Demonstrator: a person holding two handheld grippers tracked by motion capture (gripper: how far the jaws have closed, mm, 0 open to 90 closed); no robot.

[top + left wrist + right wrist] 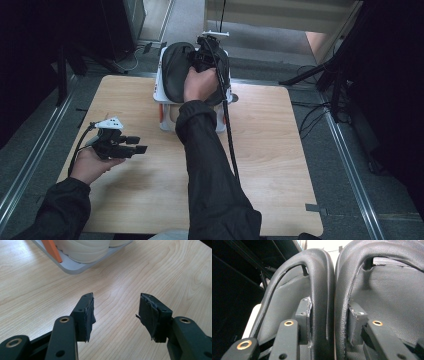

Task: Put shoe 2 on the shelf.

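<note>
My right sleeve (pixel 210 165) runs up the middle of the table (pixel 280 150) to the right hand (pixel 200 85), which has the right gripper (pixel 328 307) buried in the black slippers (pixel 175 70) on the top of the white rack (pixel 161 87) at the far edge. In the right gripper view one jaw sits inside each slipper, straddling the two touching inner rims. The pads lie right against the leather, but I cannot tell if they are pressing or just resting. The slippers stand side by side, close together, on the rack top, so I judge the pair is as good as placed, or else about to be lifted as a pair; the pictures don't settle which. If placed, what is left is letting go and backing the gripper out without dragging either slipper. The left gripper (pixel 139 144) is idle in the left hand (pixel 90 165), near the left table edge, well apart from the rack, jaws spread wide with nothing between them, bare wood under them. The lower tier of the rack holds cream shoes (pixel 85 250) on its grey base (pixel 72 268), beside an orange upright (pixel 52 250); how many shoes, I cannot tell
</note>
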